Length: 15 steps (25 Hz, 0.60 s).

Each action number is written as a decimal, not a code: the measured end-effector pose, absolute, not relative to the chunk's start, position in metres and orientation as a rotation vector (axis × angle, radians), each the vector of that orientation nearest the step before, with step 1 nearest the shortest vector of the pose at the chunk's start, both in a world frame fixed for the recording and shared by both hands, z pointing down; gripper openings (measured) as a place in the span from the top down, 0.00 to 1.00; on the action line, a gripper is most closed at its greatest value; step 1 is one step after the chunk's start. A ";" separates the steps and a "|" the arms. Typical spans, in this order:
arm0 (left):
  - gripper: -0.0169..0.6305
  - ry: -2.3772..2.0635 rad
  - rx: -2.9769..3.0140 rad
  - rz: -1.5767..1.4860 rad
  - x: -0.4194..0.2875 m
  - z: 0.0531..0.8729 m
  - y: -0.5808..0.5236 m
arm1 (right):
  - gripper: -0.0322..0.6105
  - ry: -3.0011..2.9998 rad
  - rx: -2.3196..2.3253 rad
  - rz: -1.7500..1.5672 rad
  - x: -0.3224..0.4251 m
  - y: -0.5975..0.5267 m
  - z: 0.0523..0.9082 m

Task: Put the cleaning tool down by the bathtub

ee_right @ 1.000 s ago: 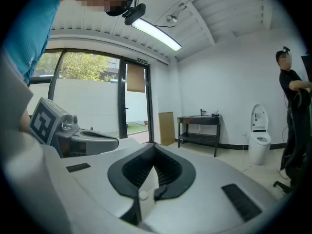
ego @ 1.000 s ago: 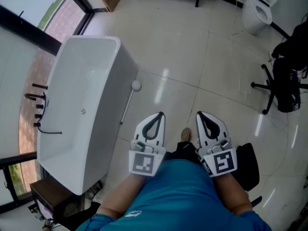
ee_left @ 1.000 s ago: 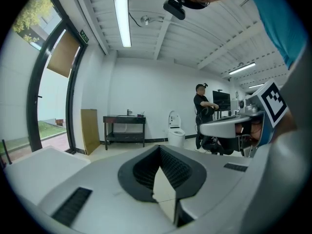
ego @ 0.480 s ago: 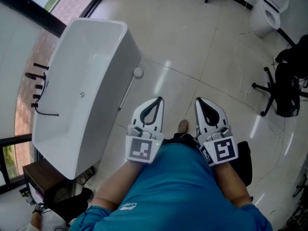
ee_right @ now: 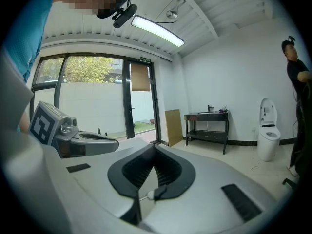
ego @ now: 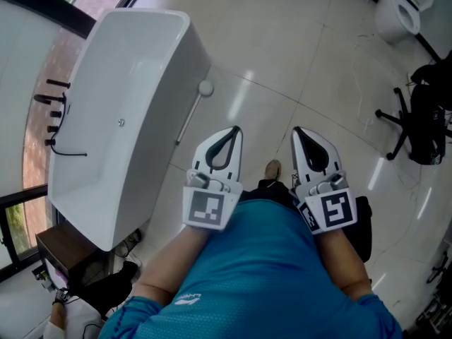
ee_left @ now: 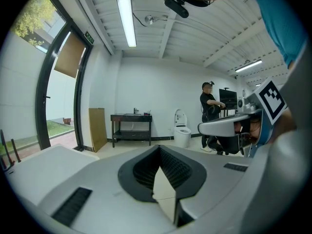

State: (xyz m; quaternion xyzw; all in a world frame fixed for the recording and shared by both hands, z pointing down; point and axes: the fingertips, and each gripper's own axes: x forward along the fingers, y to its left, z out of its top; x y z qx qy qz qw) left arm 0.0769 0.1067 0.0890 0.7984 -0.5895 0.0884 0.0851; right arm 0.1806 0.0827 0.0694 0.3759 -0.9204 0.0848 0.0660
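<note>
The cleaning tool [ego: 200, 97], a thin pole with a round white head, lies on the tiled floor against the right side of the white bathtub [ego: 106, 189]. Nothing holds it. My left gripper [ego: 233, 128] and right gripper [ego: 299, 130] are held side by side in front of my body, pointing forward, well short of the tool. Both are shut and empty. In the left gripper view the left gripper [ee_left: 159, 149] has its tips together. The right gripper [ee_right: 154, 147] is the same in its own view, with a small white ball on a thin stick [ee_right: 150, 195] showing low between its jaws.
Black taps [ego: 51, 111] stand on the tub's far rim by the window. A dark wooden stand [ego: 67, 249] sits at the tub's near end. A toilet [ego: 402, 6] and a black office chair [ego: 424, 126] are at the right. Another person [ee_left: 209, 113] stands by a desk.
The head view has shifted slightly, so the tub and tool sit a little higher in frame. Both grippers stay shut and side by side. The tool has not moved.
</note>
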 end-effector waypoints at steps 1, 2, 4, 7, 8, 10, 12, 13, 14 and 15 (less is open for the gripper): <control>0.98 -1.757 2.375 0.266 0.075 0.090 0.105 | 0.95 -2.774 1.129 0.261 0.179 0.081 0.071; 0.98 -1.756 2.371 0.268 0.073 0.091 0.104 | 0.95 -2.775 1.122 0.270 0.177 0.080 0.072; 0.98 -1.754 2.369 0.275 0.070 0.093 0.103 | 0.95 -2.781 1.104 0.301 0.173 0.079 0.074; 0.98 -1.753 2.358 0.276 0.067 0.098 0.103 | 0.95 -2.790 1.092 0.353 0.172 0.077 0.079; 0.98 -1.753 2.349 0.273 0.065 0.101 0.103 | 0.95 -2.790 1.087 0.365 0.170 0.076 0.082; 0.98 -1.752 2.330 0.277 0.059 0.110 0.104 | 0.94 -2.787 1.062 0.380 0.164 0.075 0.089; 0.98 -1.746 2.307 0.287 0.052 0.123 0.108 | 0.94 -2.780 1.025 0.391 0.156 0.075 0.100; 0.98 -1.742 2.292 0.293 0.048 0.132 0.111 | 0.94 -2.773 1.006 0.397 0.152 0.075 0.107; 0.98 -1.736 2.275 0.302 0.043 0.142 0.115 | 0.94 -2.766 0.988 0.405 0.147 0.076 0.115; 0.98 -1.731 2.257 0.309 0.037 0.152 0.119 | 0.94 -2.757 0.972 0.418 0.142 0.078 0.124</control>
